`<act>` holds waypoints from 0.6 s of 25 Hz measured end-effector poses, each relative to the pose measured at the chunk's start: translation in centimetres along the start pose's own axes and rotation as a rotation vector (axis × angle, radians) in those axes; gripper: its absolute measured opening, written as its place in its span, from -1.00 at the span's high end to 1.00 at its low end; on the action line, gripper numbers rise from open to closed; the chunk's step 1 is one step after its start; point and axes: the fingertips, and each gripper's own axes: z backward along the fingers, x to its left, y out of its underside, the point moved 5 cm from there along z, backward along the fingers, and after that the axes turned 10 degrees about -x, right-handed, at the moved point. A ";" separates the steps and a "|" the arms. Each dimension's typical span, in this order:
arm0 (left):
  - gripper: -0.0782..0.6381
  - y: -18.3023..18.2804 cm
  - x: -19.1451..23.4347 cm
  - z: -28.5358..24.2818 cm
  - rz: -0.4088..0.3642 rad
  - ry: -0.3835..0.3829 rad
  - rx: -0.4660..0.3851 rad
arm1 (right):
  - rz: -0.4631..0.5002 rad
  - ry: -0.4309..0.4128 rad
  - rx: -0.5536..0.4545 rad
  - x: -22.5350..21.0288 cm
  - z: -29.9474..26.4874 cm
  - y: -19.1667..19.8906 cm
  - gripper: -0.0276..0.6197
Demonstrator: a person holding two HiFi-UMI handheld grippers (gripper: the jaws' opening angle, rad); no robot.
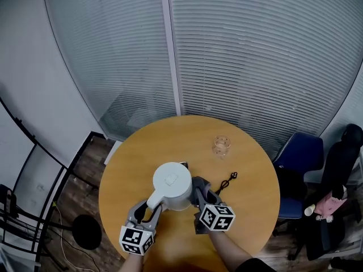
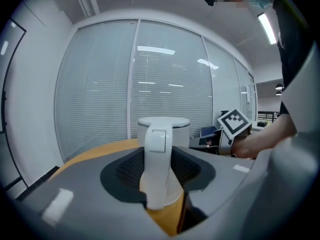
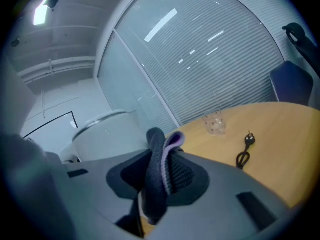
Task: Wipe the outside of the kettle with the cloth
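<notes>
Near the front edge of the round wooden table stands the white electric kettle, lid on. Left gripper: jaws closing, with the kettle handle between them and the pads not pressing it. Right gripper: jaws clamped on a folded dark cloth with a purple edge, just beside the kettle's right wall. Toward the far edge stands a glass tumbler; a black power cord lies near the kettle.

Kettle stands on table; glass behind it.
</notes>
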 end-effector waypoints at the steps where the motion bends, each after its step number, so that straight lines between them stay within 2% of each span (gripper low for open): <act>1: 0.31 0.0 0.0 0.0 -0.001 0.003 0.002 | -0.007 0.013 0.019 -0.6 -0.3 0.8 0.64; 6: 0.31 0.1 -0.1 0.2 0.000 0.003 0.006 | -0.064 0.088 0.121 -2.9 -1.0 4.5 0.64; 10: 0.31 0.1 -0.1 0.1 0.001 0.010 0.013 | -0.058 0.128 0.182 -4.0 -1.1 6.6 0.64; 15: 0.31 0.2 -0.1 0.2 0.004 0.015 0.019 | -0.089 0.146 0.212 -4.3 -0.6 7.7 0.64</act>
